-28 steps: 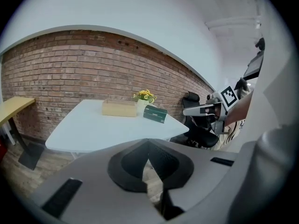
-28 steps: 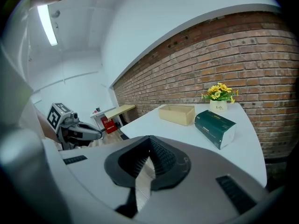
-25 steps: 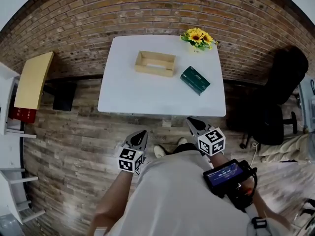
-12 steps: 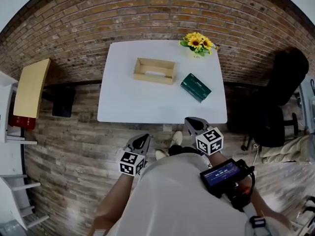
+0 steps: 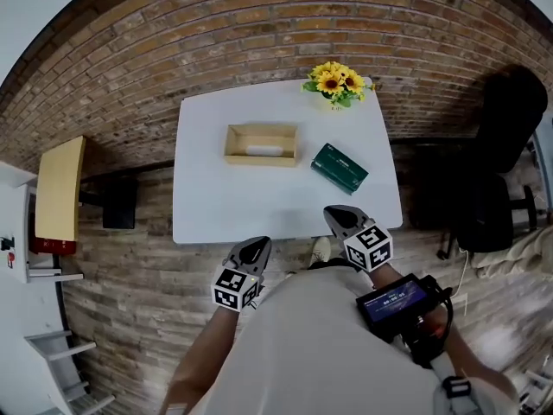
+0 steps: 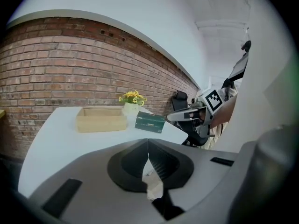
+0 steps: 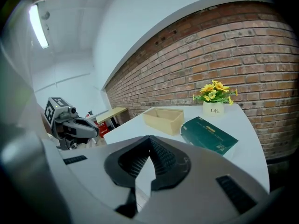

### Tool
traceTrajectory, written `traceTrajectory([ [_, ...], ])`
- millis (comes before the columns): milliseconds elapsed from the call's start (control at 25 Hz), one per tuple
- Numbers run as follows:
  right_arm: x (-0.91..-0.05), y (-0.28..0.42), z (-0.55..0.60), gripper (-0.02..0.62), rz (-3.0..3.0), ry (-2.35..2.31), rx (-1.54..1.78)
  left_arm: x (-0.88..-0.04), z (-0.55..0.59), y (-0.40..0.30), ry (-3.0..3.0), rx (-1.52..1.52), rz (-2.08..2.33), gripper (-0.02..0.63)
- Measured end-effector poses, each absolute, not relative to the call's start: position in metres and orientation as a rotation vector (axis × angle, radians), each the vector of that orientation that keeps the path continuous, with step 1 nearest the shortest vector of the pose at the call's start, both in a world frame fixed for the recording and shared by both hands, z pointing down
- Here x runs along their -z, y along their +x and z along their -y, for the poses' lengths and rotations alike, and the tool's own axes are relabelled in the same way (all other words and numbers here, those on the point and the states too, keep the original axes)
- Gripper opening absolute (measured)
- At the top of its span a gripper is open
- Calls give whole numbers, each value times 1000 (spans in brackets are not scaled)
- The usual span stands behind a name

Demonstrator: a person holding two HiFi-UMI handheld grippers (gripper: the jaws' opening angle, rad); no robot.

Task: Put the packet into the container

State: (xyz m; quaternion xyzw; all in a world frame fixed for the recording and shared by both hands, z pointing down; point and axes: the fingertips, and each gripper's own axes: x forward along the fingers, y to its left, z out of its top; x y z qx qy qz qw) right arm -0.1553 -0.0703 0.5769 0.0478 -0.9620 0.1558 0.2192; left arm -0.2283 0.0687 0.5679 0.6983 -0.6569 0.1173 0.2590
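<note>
Up close, I see the left gripper (image 5: 254,249) and the right gripper (image 5: 338,217) held out ahead of the person's torso, near the front edge of the white counter (image 5: 216,199) and not yet over it. Both pairs of fingers are pressed fully together with nothing between them; each gripper's own view shows the ribbed pads meeting at a seam and only counter beyond. A little farther out, on the right half of the counter, the dark green packet (image 5: 339,168) lies flat and skewed to the counter's edges. Just left of it, apart from it, sits the container (image 5: 260,157), a shallow tan open box that looks empty. Behind both, at the far edge, stands a small pot of sunflowers (image 5: 333,81), with a brick wall beyond. I judge the step in hand to be the reach for the packet, and the right gripper looks better placed, since the packet lies on its side. To do it well I would spread those fingers wide before they arrive, angle them to match the packet's skew, and close across its narrower width. The packet is low and flat, so I would take it by one raised edge, lift it clear of the container's wall, and keep away from the flowers.
</note>
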Motion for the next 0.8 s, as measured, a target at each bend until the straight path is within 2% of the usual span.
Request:
traceTrajectory([
  [800,-583,-149,175,6,2714,312,-537,-560,57,-238,2022,-489,1645,9],
])
